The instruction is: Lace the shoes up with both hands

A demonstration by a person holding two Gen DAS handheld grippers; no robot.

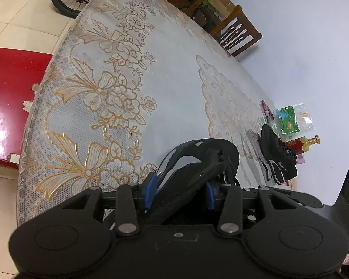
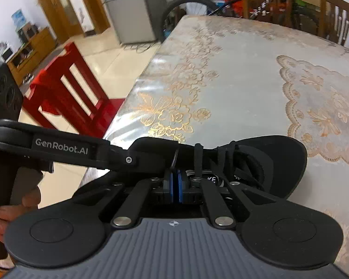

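A black shoe [image 1: 197, 160] lies at the near edge of the table, on the flower-patterned cloth [image 1: 174, 69]. My left gripper [image 1: 181, 191] is shut on the shoe's side, one blue pad on each side of its rim. In the right wrist view the same shoe [image 2: 276, 158] shows its black laces [image 2: 223, 155] crossing the top. My right gripper [image 2: 175, 176] has its blue pads pressed together on a thin black lace strand [image 2: 175, 159] that rises from them. The left gripper's body [image 2: 62, 148] reaches in from the left, held by a hand [image 2: 11, 207].
A second black shoe [image 1: 276, 155] stands at the table's right side beside a green packet [image 1: 288, 121] and a red bottle with a gold cap [image 1: 302, 143]. A red chair [image 2: 65, 93] is left of the table; wooden chairs [image 1: 237, 32] and a bicycle wheel [image 1: 60, 0] are behind.
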